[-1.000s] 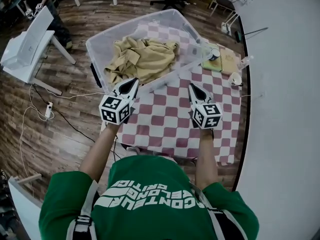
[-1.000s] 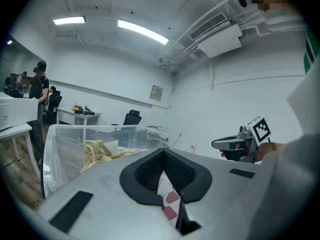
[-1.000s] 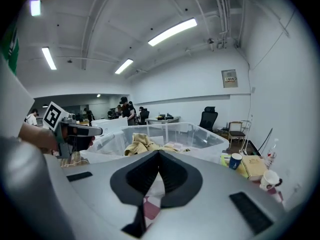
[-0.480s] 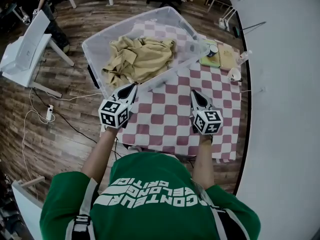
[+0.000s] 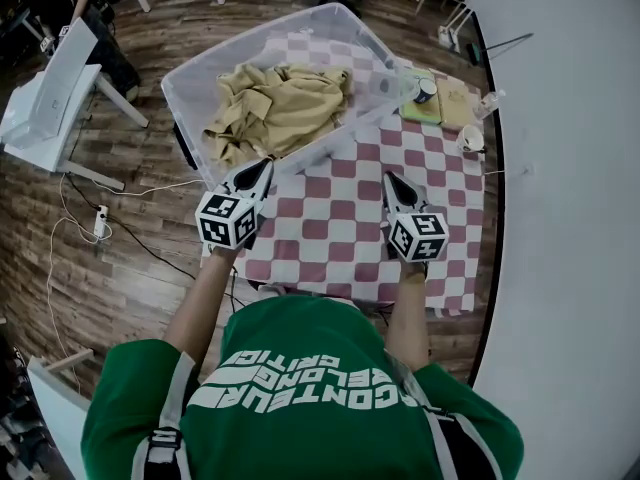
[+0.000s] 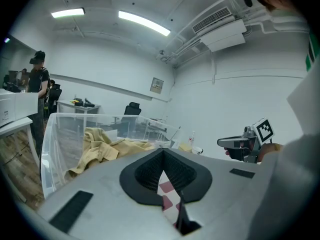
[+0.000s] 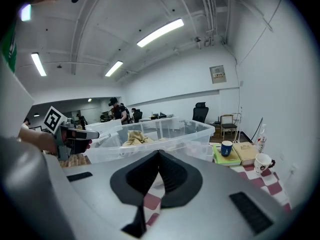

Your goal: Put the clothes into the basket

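Observation:
Yellow-tan clothes (image 5: 275, 108) lie crumpled inside a clear plastic basket (image 5: 190, 63) on the red-and-white checked table (image 5: 330, 238). The clothes (image 6: 107, 146) also show in the left gripper view, behind the basket's wall (image 6: 52, 154). My left gripper (image 5: 264, 167) hovers at the basket's near rim, shut and empty. My right gripper (image 5: 390, 180) is over the checked cloth, in front of the basket (image 7: 165, 134), also shut with nothing in it. Each gripper shows in the other's view: the right gripper (image 6: 222, 143) and the left gripper (image 7: 95, 133).
A blue cup (image 5: 427, 89) on a green book, a tan book (image 5: 452, 103), a white mug (image 5: 470, 138) and a clear bottle (image 5: 490, 101) stand at the table's far right. A white desk (image 5: 50, 98) stands at the left, cables (image 5: 95, 223) on the wood floor. A person (image 7: 117, 111) stands far off.
Both grippers have stayed shut and empty. The right gripper has shifted slightly nearer to me over the cloth; the left has barely moved.

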### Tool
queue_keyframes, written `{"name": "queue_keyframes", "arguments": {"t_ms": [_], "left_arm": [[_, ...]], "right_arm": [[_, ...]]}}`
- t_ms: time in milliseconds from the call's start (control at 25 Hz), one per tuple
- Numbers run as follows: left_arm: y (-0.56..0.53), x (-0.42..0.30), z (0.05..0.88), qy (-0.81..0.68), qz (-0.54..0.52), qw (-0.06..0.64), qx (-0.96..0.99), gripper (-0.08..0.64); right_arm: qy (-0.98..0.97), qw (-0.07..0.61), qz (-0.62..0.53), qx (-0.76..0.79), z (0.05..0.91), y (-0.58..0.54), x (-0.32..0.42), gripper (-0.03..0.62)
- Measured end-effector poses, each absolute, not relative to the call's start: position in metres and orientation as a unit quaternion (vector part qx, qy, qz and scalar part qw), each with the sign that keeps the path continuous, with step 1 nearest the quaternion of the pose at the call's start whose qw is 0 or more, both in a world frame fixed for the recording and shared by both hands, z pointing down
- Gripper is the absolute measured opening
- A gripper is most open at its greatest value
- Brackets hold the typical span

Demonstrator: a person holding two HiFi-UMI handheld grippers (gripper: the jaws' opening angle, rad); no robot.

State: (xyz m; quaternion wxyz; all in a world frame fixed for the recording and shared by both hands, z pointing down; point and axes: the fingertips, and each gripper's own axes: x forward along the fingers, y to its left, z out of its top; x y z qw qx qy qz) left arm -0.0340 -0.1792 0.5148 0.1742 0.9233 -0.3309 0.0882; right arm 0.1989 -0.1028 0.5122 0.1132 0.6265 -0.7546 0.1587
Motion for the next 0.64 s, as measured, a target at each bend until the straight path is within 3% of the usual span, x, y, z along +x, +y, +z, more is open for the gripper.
{"name": "queue_keyframes", "arguments": {"t_ms": [640], "left_arm": [[-0.1744, -0.0328, 0.5220, -0.328, 0.087, 0.186, 0.922, 0.004]], "right_arm": [[-0.750, 0.128, 0.154, 0.630, 0.5176, -0.0984, 0.2023, 0.008]]}}
